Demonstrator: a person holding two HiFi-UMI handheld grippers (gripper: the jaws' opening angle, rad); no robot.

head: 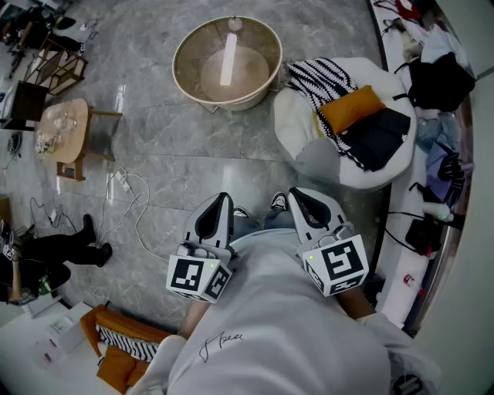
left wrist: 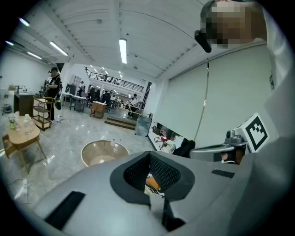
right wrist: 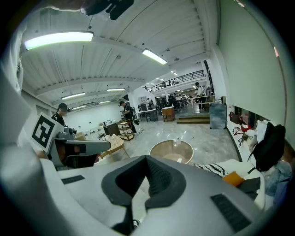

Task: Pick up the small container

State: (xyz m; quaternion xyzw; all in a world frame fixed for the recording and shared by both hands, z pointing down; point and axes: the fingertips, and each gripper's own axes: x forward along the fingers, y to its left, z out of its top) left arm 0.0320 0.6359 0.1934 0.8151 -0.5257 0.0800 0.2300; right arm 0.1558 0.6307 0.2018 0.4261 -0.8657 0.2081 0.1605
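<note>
Both claws were held level with each other, close in front of the person's white shirt [head: 270,332] and pointing out over the grey stone floor [head: 154,146]. The left gripper [head: 221,199] had its jaws closed together with nothing between them. The right gripper [head: 296,193] was the same, jaws shut and empty. The small container could not be picked out for certain. A small pale thing [head: 234,24] stood at the far edge of the round tub-shaped table [head: 185,65], well ahead of both claws, but it was too small to name. Some small clear things [head: 54,127] also sat on the low wooden table [head: 76,116], off to the left. To the right of the round table stood a white padded seat [head: 309,146] holding a striped cloth [head: 320,81], an orange cushion [head: 351,108] and a black cloth [head: 378,139]. White cables [head: 127,189] lay on the floor to the left of the left gripper.
</note>
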